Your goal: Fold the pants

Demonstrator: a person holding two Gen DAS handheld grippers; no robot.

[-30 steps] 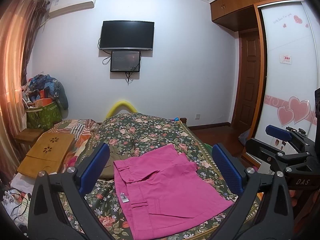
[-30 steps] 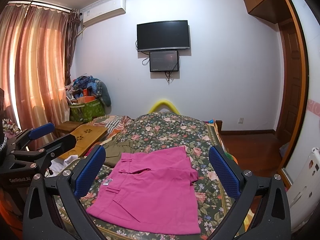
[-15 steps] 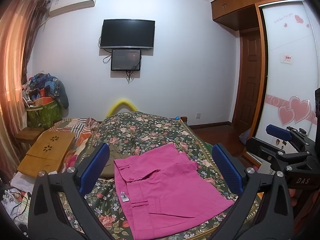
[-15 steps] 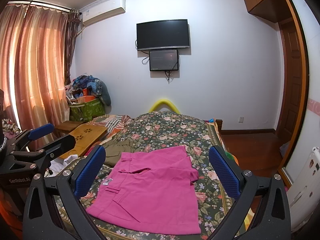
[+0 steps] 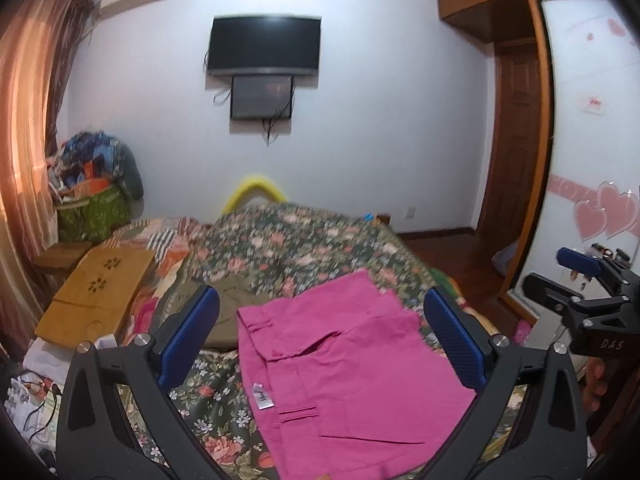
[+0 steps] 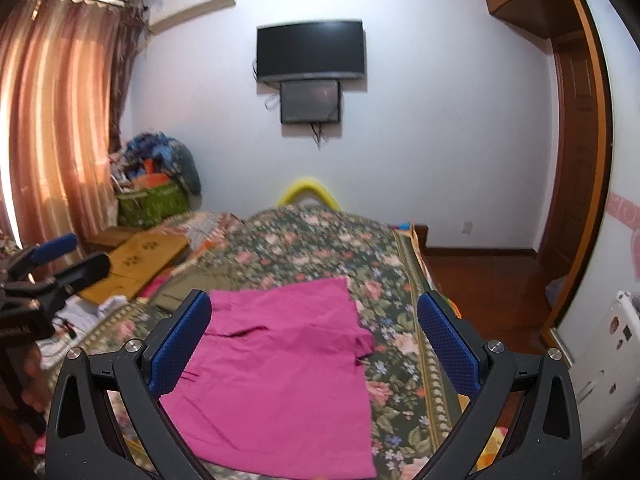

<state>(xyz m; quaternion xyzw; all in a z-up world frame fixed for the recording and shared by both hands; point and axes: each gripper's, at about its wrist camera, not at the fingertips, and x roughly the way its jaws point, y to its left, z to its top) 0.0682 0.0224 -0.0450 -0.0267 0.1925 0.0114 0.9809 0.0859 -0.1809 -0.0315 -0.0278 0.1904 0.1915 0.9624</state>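
Note:
Pink pants lie folded flat on the near part of a bed with a floral cover; a white label shows at their left edge. My left gripper hovers over them, open, its blue pads wide apart and empty. In the right wrist view the same pink pants spread below my right gripper, also open with nothing between the pads. Each gripper appears at the side edge of the other's view: the right gripper and the left gripper.
An olive garment lies just beyond the pants. A wooden lap board rests at the bed's left, with a heap of bags behind. A wardrobe and a door stand right. A TV hangs ahead.
Both grippers have moved forward and slightly down toward the bed, so the pants look larger and nearer. The pants lie as before and both grippers stayed open.

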